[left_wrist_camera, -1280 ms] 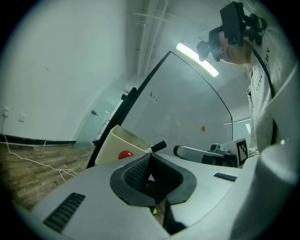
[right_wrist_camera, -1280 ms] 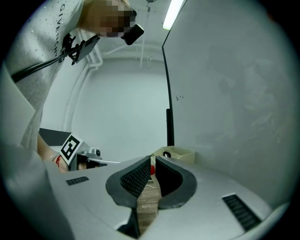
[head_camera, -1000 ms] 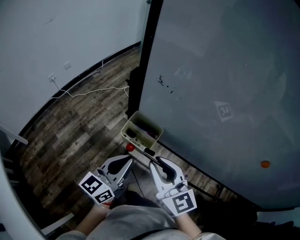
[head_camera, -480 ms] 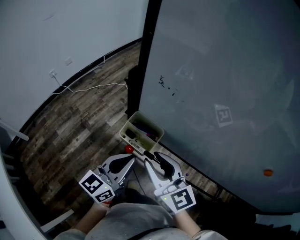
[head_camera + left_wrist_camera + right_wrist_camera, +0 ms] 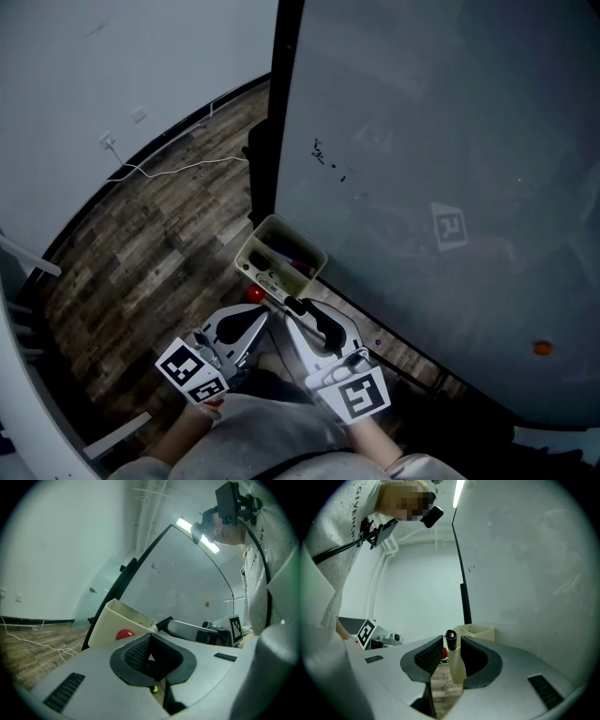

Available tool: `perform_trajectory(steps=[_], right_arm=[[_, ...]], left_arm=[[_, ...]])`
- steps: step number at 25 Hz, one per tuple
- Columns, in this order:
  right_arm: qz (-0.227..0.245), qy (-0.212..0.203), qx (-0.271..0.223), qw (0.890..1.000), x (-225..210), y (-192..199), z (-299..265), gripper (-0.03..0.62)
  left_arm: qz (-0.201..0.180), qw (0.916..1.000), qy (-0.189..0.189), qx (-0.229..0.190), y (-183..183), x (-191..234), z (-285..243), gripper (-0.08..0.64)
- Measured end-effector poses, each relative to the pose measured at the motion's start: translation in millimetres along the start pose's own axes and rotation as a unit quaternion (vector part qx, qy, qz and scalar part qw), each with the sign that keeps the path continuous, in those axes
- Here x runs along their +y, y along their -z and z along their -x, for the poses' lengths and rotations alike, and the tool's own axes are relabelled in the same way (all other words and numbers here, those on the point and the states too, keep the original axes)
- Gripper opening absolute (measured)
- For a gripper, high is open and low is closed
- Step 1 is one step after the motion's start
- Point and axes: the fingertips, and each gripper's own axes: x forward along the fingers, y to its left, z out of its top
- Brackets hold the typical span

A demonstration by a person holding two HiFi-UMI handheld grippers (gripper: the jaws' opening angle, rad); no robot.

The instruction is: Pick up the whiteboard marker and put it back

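Note:
The whiteboard marker (image 5: 454,660), pale with a black cap, lies between the jaws of my right gripper (image 5: 451,649). It leans on the right pad, with a gap to the left pad. These jaws have just been opening and now stand open. In the head view the marker's black cap (image 5: 295,305) shows at the right gripper (image 5: 298,314), just short of the cream marker tray (image 5: 246,253) fixed under the whiteboard (image 5: 422,141). My left gripper (image 5: 255,323) hangs beside it, shut and empty; its pads (image 5: 140,652) meet.
Several pens lie in the tray, and a red round piece (image 5: 255,294) sits on its near side. An orange magnet (image 5: 542,348) sticks to the board at lower right. A white cable (image 5: 178,169) runs over the wooden floor to the wall.
The right gripper's jaws have spread apart around the marker. Both grippers have stayed almost where they were below the tray; the view has shifted slightly.

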Motion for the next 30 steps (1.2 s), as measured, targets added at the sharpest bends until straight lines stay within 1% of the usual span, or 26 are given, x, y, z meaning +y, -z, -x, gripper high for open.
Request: perform_trajectory(steps=[6,9,14,23,30], right_arm=[[-0.008,-0.002,-0.001,1.0,-2.3,-1.5,-1.1,0.12],[-0.013,0.004,0.001,1.0,-3.2,-0.3,-3.4,0.118],[-0.024,0.01,0.006,1.0,-2.7,0.1,-2.8,0.092],[-0.035,0.018,-0.002,0.999,-1.5,-0.6,-4.4,0.091],[-0.041,0.031,-0.007,0.999,-3.9,-2.4,-3.3,0.08]], left_arm=[[0.0,1.0,0.005,0.005,-4.0,2.0,-1.9,0.015],[0.002,0.9999,0.009,0.012,-3.3,5.2,-2.9,0.015],[0.005,0.9995,0.022,0.022,-5.1,3.7,-6.7,0.015],[0.01,0.9986,0.041,0.033,-3.7,0.6,-7.6,0.015],[0.01,0.9983,0.047,0.034,-6.4,2.2,-3.1,0.015]])
